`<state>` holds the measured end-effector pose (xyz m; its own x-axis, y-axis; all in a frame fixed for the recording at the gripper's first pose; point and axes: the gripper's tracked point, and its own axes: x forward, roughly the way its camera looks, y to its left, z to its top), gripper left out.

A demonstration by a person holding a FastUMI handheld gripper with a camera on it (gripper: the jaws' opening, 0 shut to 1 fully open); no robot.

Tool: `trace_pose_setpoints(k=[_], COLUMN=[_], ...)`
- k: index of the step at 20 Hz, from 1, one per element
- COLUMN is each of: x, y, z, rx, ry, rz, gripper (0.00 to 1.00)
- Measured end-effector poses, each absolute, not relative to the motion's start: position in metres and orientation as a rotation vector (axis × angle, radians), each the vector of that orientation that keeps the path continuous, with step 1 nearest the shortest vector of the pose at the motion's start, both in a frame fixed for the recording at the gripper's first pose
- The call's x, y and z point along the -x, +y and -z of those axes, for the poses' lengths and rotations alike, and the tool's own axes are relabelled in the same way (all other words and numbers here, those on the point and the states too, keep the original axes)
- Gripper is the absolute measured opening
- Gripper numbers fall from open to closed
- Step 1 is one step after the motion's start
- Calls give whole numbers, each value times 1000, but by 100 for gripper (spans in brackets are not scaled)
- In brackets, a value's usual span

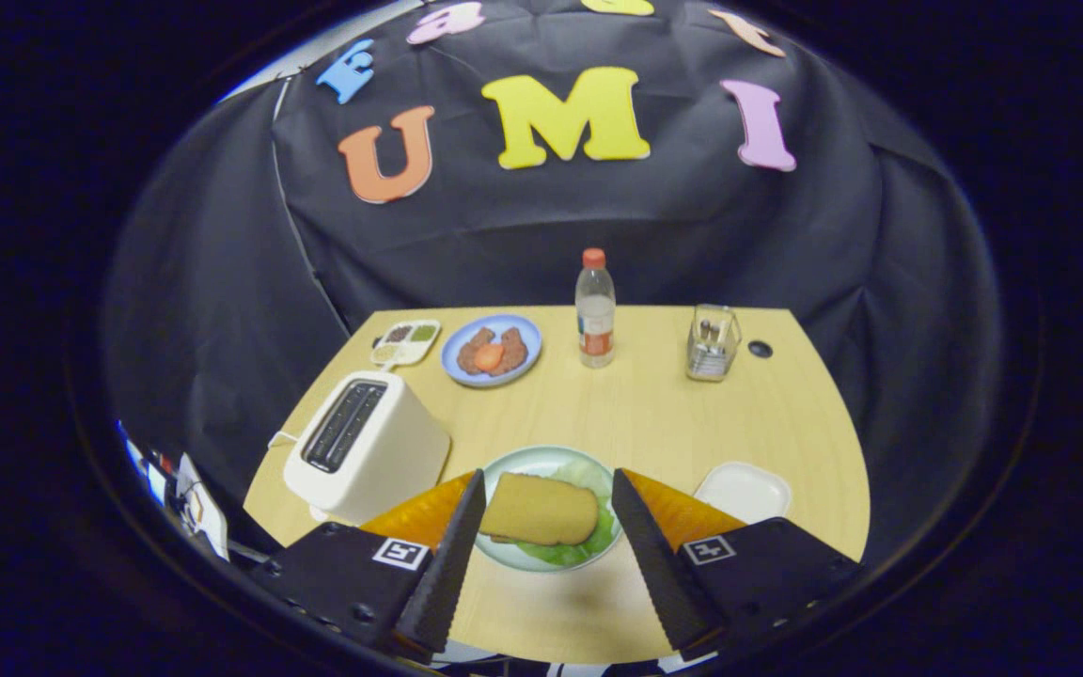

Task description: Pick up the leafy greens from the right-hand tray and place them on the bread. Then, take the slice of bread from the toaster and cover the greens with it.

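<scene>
With its 2 fingers spread and holding nothing, the gripper (pixel 548 512) flanks the bread (pixel 540 509) lying on greens (pixel 588 541); toaster (pixel 365 448) at 10 o'clock.

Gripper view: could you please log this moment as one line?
tool: open | bread: covering greens on plate | toaster: empty

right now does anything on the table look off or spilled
Nothing spilled or damaged. The top bread slice sits slightly askew on the leafy greens, which stick out on the plate. The bottle stands upright, and the white tray is bare. The gripper jaws are open around the sandwich.
</scene>
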<state>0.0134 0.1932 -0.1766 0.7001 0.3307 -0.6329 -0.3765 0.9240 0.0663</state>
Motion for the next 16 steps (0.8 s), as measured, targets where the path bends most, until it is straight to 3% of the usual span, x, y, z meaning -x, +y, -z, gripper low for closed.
trace_pose_setpoints(k=[9, 16], x=[26, 71], y=[165, 143], z=[40, -9], rx=[95, 136], ry=[334, 113], rz=[-331, -256], gripper=[96, 95])
